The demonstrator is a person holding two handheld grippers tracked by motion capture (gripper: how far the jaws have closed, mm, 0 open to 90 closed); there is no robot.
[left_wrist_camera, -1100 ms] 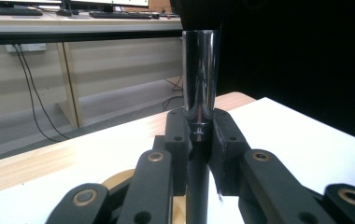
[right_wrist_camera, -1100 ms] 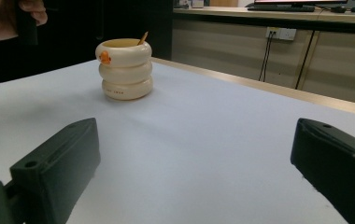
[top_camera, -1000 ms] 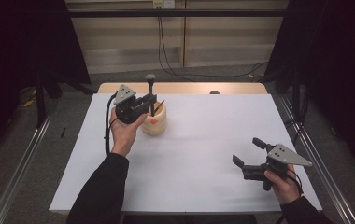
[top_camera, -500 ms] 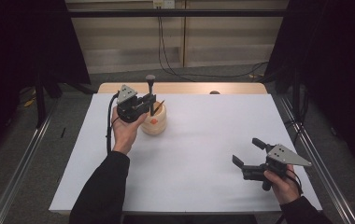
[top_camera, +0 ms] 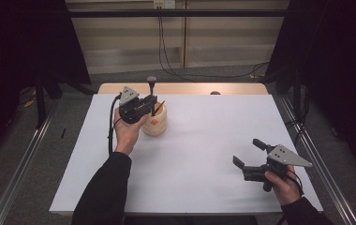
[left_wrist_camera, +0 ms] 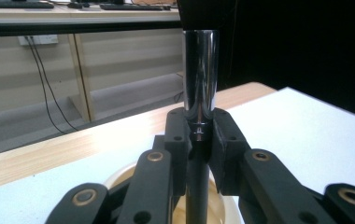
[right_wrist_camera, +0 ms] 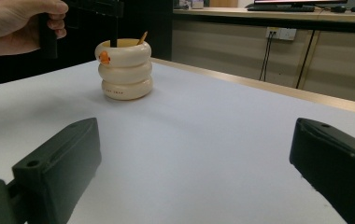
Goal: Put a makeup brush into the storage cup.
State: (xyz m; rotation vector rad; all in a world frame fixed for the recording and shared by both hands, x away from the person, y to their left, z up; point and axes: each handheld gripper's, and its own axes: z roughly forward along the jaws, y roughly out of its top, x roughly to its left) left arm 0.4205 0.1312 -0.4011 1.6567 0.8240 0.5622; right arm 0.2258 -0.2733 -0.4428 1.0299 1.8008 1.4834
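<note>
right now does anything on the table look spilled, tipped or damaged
Nothing stands out. The cream ringed holder stands upright on the white table, with no spill around it. The left gripper is shut on a metal-handled tool standing in it; the right gripper is open.

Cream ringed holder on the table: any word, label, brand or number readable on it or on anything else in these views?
No text can be read.
Cream holder: a small orange mark on its top ring looks like a picture, not lettering; a row of tiny dark marks on its bottom ring is too small and blurred to read.
Metal-handled tool held by the left gripper: no marking visible.
Right gripper: no label visible.
</note>
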